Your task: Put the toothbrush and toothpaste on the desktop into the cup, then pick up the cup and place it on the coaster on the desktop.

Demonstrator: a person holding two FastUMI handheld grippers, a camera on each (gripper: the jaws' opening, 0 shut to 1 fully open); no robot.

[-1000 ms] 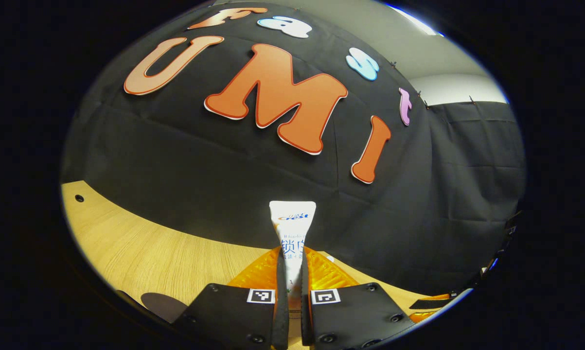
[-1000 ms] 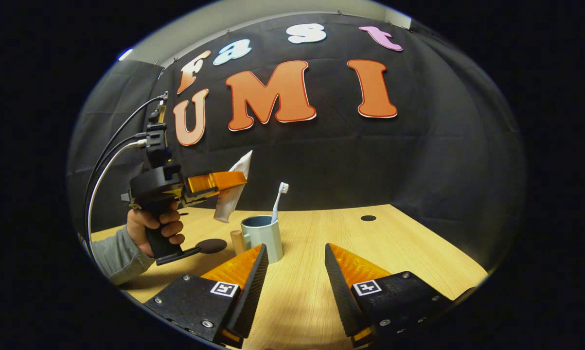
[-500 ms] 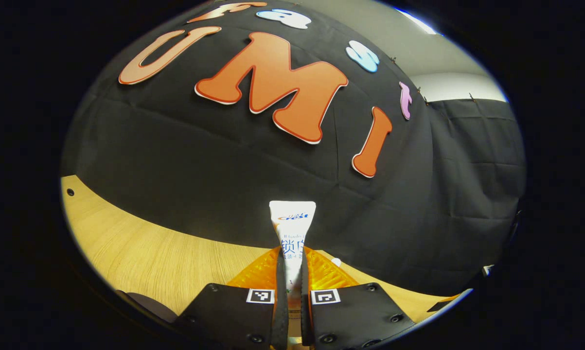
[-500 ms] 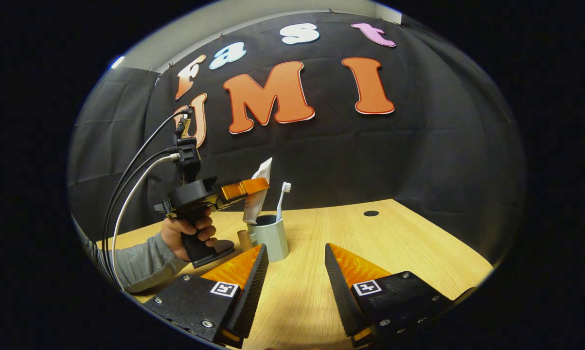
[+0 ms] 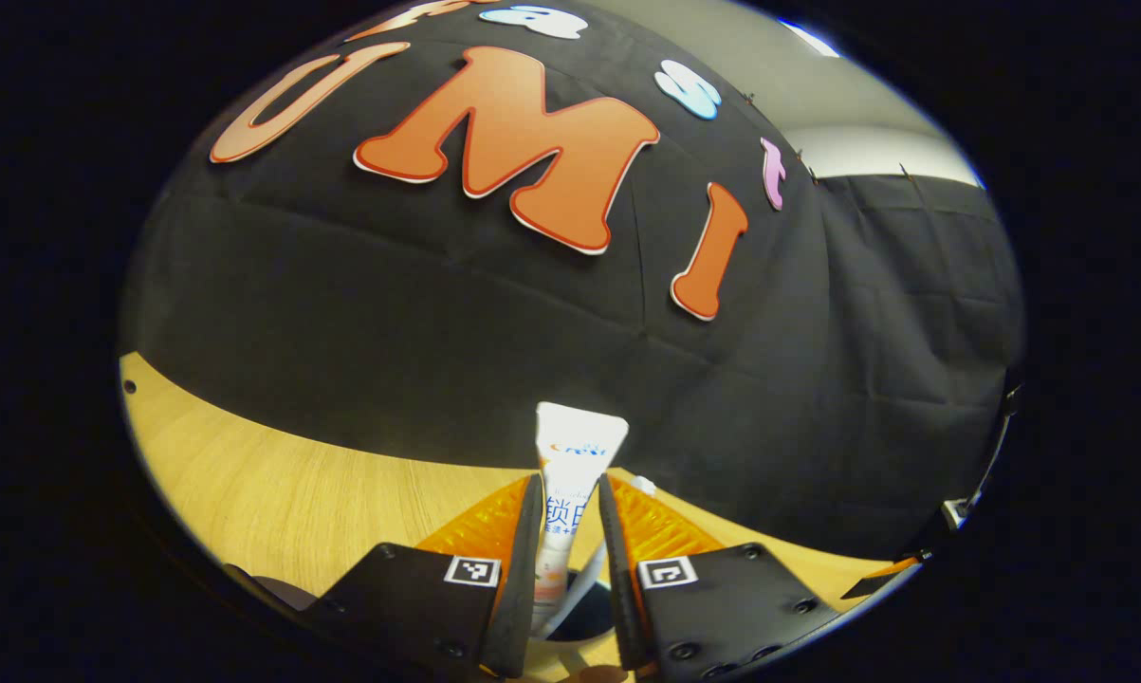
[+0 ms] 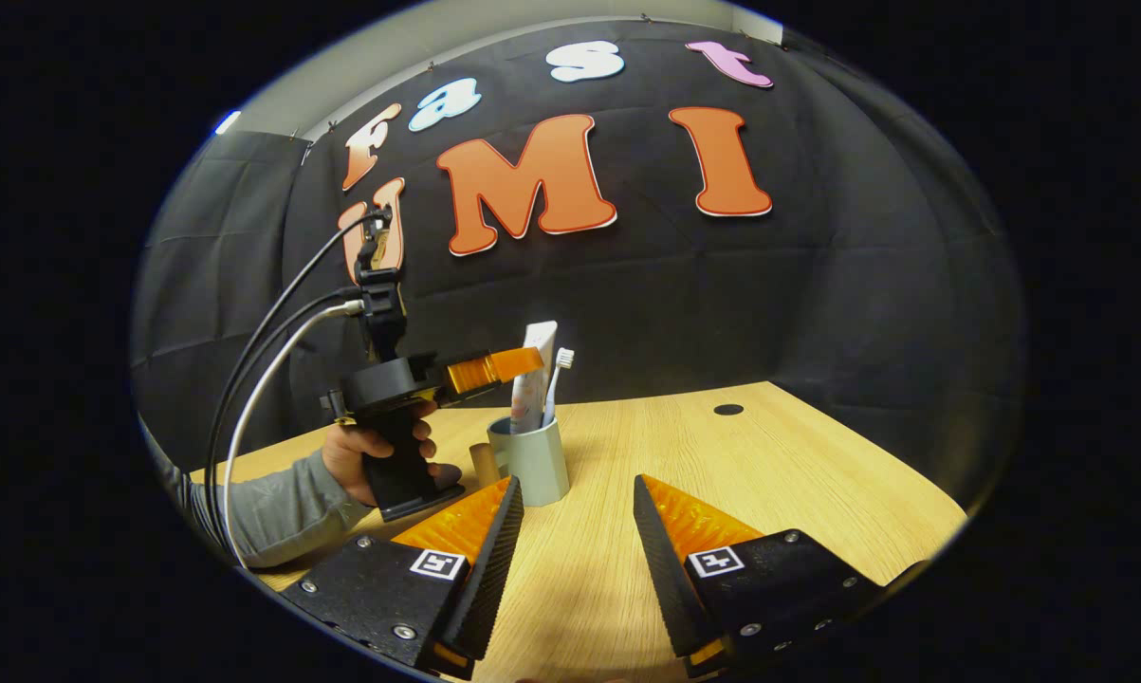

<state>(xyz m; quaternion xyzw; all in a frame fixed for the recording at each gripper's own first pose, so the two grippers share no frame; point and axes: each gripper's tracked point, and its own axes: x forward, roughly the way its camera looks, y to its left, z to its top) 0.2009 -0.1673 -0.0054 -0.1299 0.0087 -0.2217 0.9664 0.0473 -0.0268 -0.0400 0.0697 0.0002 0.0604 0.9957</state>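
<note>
The white toothpaste tube (image 5: 578, 446) stands upright in the pale blue-grey cup (image 6: 532, 462), beside the white toothbrush (image 6: 557, 370). My left gripper (image 5: 570, 479) is open, its fingers slightly apart on either side of the tube, with a gap on the right where the toothbrush handle (image 5: 579, 581) shows. The cup's dark inside (image 5: 584, 617) lies just below the fingers. In the right gripper view, the left gripper (image 6: 508, 363) hovers over the cup, held by a hand (image 6: 380, 455). My right gripper (image 6: 576, 484) is open and holds nothing, low over the table in front of the cup.
A dark round coaster (image 5: 271, 590) lies on the wooden table (image 6: 769, 474) left of the cup. The cup has a wooden handle (image 6: 483, 463). Cables (image 6: 266, 351) rise from the left gripper. The table has a small hole (image 6: 727, 410) at the far right.
The left gripper carried the toothpaste over the cup, lowered it in next to the toothbrush, and its fingers have spread apart. The right gripper stayed nearly still.
</note>
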